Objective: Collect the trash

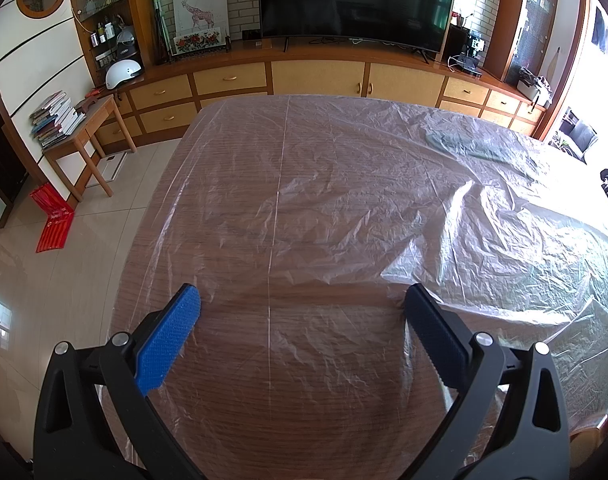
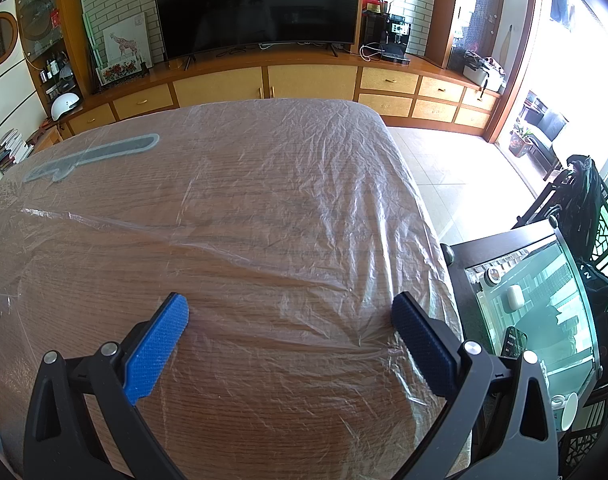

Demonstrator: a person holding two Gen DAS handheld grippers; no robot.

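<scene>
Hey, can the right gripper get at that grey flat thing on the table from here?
Probably not directly: the right gripper is open, but the grey flat piece seems to lie under the plastic sheet.

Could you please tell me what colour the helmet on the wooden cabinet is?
White helmet, seen best in the left wrist view.

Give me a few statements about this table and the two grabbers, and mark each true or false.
1. Both the left gripper and the right gripper are open and hold nothing. True.
2. A clear plastic sheet covers the wooden table. True.
3. The sheet lies perfectly smooth. False: it is crinkled, with raised folds.
4. A flat grey-blue item lies under the sheet, toward the far side of the table. True.
5. The television is showing a bright picture. False: its screen is dark.
6. A white helmet sits on the table. False: it sits on the wooden wall unit.
</scene>
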